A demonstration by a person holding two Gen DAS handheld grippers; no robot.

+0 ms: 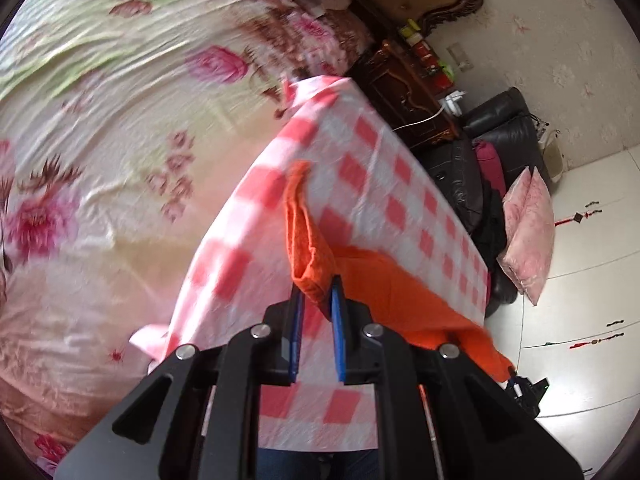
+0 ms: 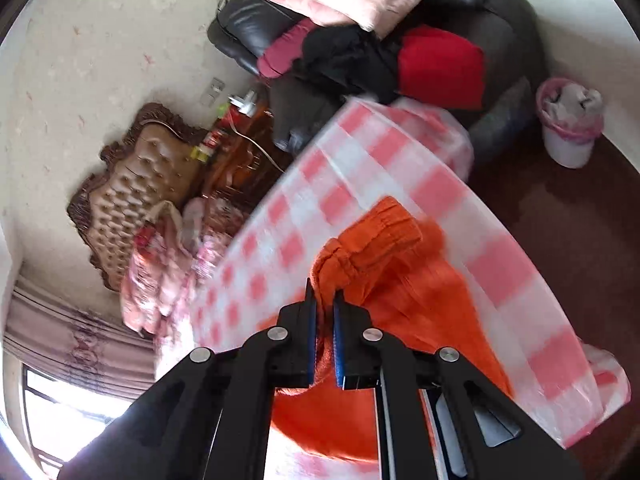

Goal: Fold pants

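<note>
A pink-and-white checked cloth [image 1: 360,152] covers the table, with the bright orange knit pants [image 2: 404,292] draped across it. The left gripper [image 1: 318,300] pinches a folded orange edge between nearly closed jaws. The right gripper [image 2: 325,304] clamps the pants just below the gathered waistband [image 2: 372,236].

Bare checkered cloth [image 2: 280,240] is lying open ahead of both grippers, while the sofa [image 2: 500,40] and nightstand [image 1: 404,92] are crowding its far edge.

Bedroom with pale patterned wallpaper [image 2: 100,40]

A tufted, carved-wood headboard [image 2: 132,184] stands by a dark nightstand [image 1: 404,92]; a black leather armchair [image 2: 472,8] holds pillows, a lined waste bin [image 2: 570,124] sits on what looks like dark floor, and a curtained window [image 2: 60,392] glows.
</note>
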